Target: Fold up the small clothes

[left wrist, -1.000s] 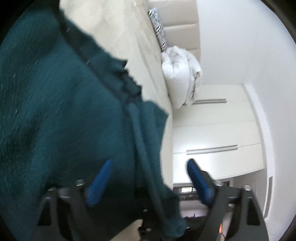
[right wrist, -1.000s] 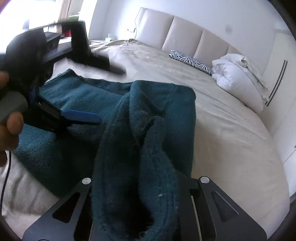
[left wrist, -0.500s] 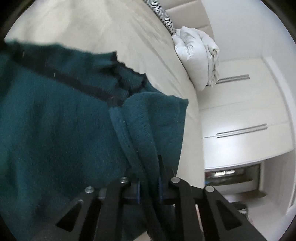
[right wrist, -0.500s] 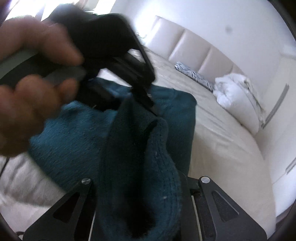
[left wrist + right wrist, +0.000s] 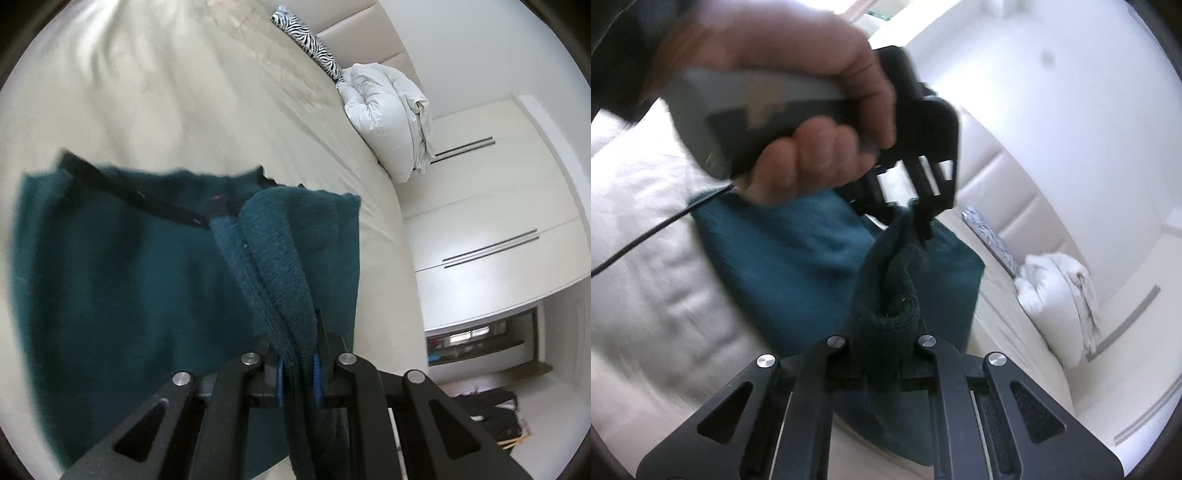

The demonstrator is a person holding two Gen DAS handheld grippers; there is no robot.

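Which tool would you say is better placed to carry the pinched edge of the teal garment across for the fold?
Probably the left tool: it is shut on the teal garment near its far edge, with bare bed ahead. The right tool grips the same bunched fold nearer the person.

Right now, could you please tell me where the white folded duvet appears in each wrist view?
Left wrist: the white folded duvet sits upper right of centre, beyond the teal sweater.
Right wrist: it lies at the right, below mid-height, by the headboard.
Shared landmark: the zebra-print pillow lies right beside the duvet in both.
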